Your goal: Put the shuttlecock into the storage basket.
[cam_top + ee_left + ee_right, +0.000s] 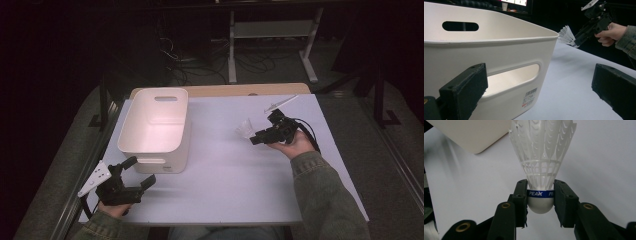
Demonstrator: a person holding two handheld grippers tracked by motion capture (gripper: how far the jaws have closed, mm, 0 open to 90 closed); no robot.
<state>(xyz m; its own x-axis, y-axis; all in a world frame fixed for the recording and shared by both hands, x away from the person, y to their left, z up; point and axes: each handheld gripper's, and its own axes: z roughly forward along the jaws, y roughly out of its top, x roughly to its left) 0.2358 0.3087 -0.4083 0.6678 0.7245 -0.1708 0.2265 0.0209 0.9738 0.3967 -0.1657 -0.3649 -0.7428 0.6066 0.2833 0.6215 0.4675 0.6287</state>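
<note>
Right of centre in the high view, the right tongs (251,137) are clamped on a white shuttlecock (244,128). The right gripper view shows the grip: the two black jaws press on opposite sides of the rounded cork base at its blue band, with the feathered skirt pointing up toward the top of the frame. The shuttlecock (541,165) is held clear of the white table (469,195), with nothing else touching it.

The right hand (292,145) grips the tool from below, palm turned upward, forearm in a green sleeve (320,195) entering from the lower right of the frame. The tool points toward the left of the frame, in the direction of the white bin (155,127). In the left gripper view the same hand (610,33) appears at the upper right, raised above the table, with the shuttlecock (567,36) projecting from the jaw tips toward the bin.

At the lower left of the high view, the left tongs (134,172) stand apart, with nothing between them. The left hand (112,207) holds the tool low at the near edge of the table, jaws pointing toward the near wall of the bin. The left gripper view shows the two jaws wide apart at the bottom corners, facing the bin (499,55) and its handle slot.
</note>
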